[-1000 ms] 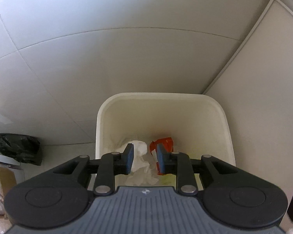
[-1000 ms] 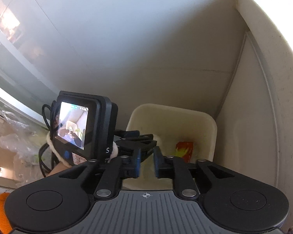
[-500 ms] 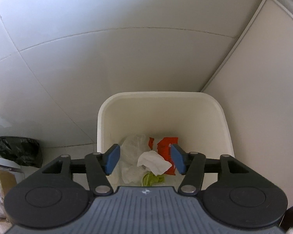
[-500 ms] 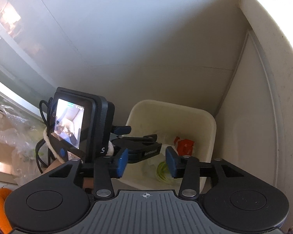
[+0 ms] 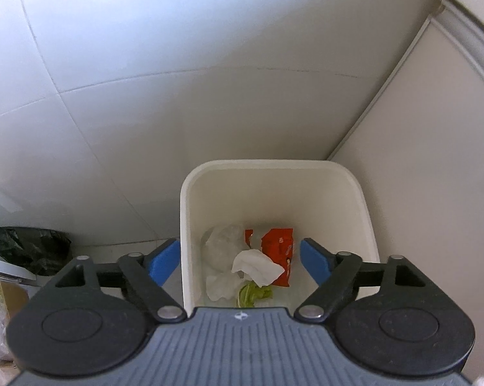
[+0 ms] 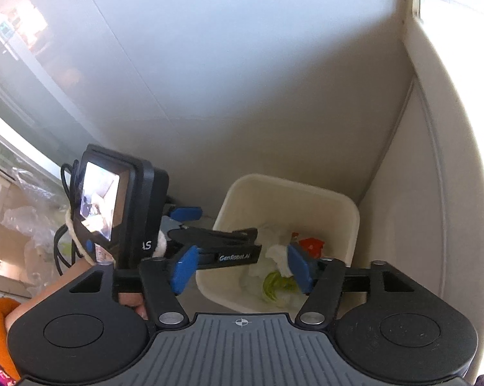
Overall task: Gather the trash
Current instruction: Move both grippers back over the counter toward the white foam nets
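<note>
Both hand-held grippers hovering spread above a cream plastic bin (image 5: 275, 173).
Inside the bin are lying a crumpled white tissue (image 5: 258, 265), a glossy red wrapper (image 5: 279, 251) and a green scrap (image 5: 253, 292); left hand-held gripper (image 5: 240, 260) and right hand-held gripper (image 6: 242, 268) are gaping empty.

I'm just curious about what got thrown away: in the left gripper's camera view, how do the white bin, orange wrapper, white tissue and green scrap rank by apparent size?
1. white bin
2. orange wrapper and white tissue, too alike to rank
3. green scrap, partly hidden

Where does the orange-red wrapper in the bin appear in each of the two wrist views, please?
Left wrist: orange-red wrapper lies low in the middle, inside the white bin, right of the crumpled tissue.
Right wrist: wrapper sits centre-right, above the right fingertip.
Shared landmark: the tissue.
</note>
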Action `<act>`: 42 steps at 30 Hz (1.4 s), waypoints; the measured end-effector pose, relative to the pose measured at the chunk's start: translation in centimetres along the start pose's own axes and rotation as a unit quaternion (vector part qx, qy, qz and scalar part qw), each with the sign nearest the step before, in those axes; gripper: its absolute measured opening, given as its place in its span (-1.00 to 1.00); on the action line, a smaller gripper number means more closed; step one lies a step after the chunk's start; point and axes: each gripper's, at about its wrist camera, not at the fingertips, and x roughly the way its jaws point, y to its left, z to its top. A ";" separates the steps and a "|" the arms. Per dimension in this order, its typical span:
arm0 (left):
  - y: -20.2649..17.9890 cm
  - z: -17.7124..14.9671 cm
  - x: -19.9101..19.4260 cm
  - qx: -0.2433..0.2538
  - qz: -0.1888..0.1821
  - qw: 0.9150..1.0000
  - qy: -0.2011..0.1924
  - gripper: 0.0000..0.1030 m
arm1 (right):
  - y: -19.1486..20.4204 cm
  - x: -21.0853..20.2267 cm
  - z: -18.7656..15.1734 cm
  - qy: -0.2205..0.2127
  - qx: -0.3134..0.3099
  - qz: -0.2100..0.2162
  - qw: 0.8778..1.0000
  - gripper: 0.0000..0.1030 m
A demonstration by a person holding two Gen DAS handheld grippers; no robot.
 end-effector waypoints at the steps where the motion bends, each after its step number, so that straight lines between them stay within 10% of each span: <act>1: 0.1 0.0 -0.2 -0.002 -0.004 1.000 -0.002 0.65 | 0.1 -0.4 0.1 -0.005 -0.002 0.000 1.000 0.31; 22: -2.4 1.7 -12.0 0.055 -0.043 0.991 -0.113 0.98 | 0.7 -14.7 -0.7 -0.172 -0.036 -0.070 0.982 0.73; 42: -19.0 -2.5 -20.7 0.207 -0.214 0.933 -0.201 0.99 | -13.0 -28.3 -15.7 -0.242 0.061 -0.295 0.922 0.88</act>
